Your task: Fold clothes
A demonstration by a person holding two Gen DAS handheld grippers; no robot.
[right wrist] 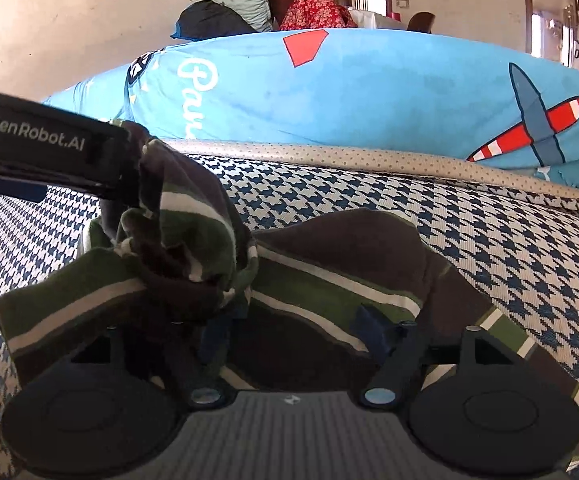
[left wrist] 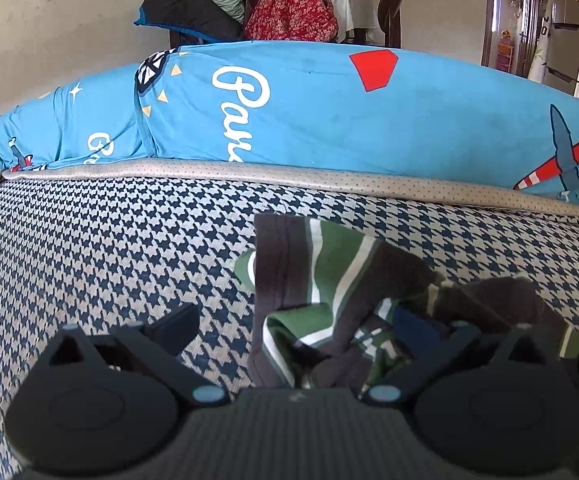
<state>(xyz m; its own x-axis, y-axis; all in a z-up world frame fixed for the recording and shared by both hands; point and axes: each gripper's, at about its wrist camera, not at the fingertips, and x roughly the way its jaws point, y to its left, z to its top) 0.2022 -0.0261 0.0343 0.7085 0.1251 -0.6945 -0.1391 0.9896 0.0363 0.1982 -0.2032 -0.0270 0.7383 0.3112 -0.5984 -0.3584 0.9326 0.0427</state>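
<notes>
A striped garment [right wrist: 321, 280] in green, dark brown and white lies crumpled on a houndstooth mattress [right wrist: 489, 240]. In the left wrist view the garment [left wrist: 329, 280] hangs bunched between my left gripper's [left wrist: 301, 320] wide-spread fingers, the right finger [left wrist: 417, 328] buried in cloth. In the right wrist view the left gripper's body [right wrist: 49, 148] comes in from the left with a raised bunch of the garment at its tip. My right gripper [right wrist: 297, 328] sits low over the garment, fingers spread, cloth draped over the left finger.
A long blue pillow [left wrist: 309, 112] with planes and white lettering lies along the far edge of the mattress. Behind it are piled clothes [left wrist: 289, 8], a chair and a doorway at the right.
</notes>
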